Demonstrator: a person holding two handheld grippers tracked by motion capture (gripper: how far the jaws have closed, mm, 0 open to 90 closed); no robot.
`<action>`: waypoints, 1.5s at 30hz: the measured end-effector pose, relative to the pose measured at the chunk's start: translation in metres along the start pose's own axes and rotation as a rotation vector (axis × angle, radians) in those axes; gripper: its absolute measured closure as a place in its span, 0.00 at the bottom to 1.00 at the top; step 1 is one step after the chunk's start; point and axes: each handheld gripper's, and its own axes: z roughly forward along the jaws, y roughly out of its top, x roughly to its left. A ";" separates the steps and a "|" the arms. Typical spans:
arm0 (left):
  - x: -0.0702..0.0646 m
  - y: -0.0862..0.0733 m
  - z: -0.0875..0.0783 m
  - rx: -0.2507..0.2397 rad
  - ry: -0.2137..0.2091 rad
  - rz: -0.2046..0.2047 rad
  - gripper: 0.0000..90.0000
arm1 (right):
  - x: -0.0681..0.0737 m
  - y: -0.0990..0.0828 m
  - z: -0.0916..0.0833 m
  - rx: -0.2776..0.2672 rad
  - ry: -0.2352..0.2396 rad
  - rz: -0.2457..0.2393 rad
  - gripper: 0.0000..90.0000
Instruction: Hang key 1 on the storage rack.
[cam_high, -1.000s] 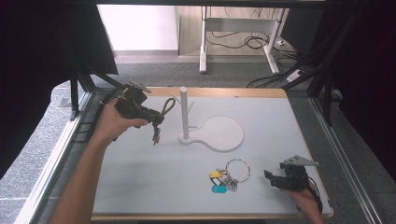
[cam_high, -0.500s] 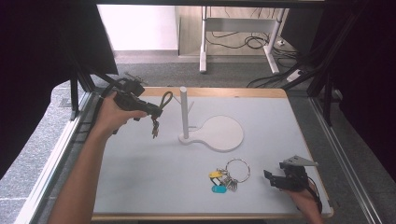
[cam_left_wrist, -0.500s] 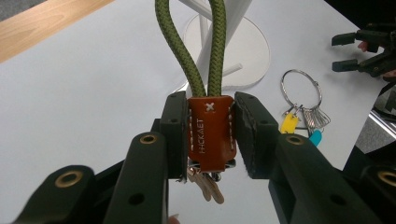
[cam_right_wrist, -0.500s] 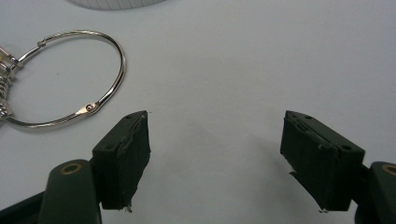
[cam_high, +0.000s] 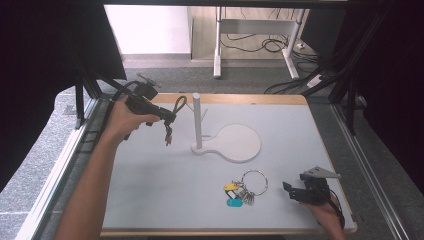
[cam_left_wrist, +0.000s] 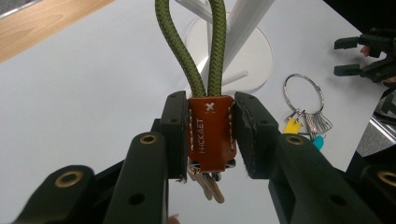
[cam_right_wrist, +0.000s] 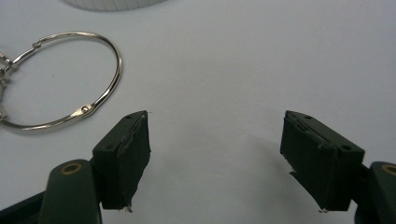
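Note:
My left gripper (cam_high: 167, 119) is shut on a keychain (cam_left_wrist: 210, 133) with a brown leather tab and a green cord loop (cam_high: 178, 105); keys hang below it (cam_high: 168, 136). It is held in the air just left of the white stand's upright post (cam_high: 197, 120). The cord loop (cam_left_wrist: 189, 42) rises in front of the post (cam_left_wrist: 243, 28) in the left gripper view. A second bunch with a large steel ring (cam_high: 254, 181) and yellow and blue tags lies on the table. My right gripper (cam_high: 292, 192) rests open just right of that ring (cam_right_wrist: 70, 79), nothing between its jaws.
The white stand has a flat round base (cam_high: 239, 142) in the table's middle. The table (cam_high: 310, 130) has a wooden rim. Metal rails run along both sides, and cables and a desk frame (cam_high: 260, 35) lie on the floor beyond.
My left gripper has lifted the green-cord keychain and carried it right, closer to the top of the post. The right gripper has stayed still.

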 end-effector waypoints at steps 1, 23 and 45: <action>0.001 0.001 0.001 -0.002 -0.002 -0.004 0.74 | 0.000 0.000 -0.001 -0.003 -0.002 0.003 0.28; -0.005 0.003 0.035 0.053 -0.016 0.015 0.74 | 0.000 -0.001 0.002 0.005 0.004 -0.006 0.28; -0.028 -0.041 0.032 -0.006 0.063 0.066 0.56 | -0.002 -0.001 0.001 0.009 0.001 -0.002 0.28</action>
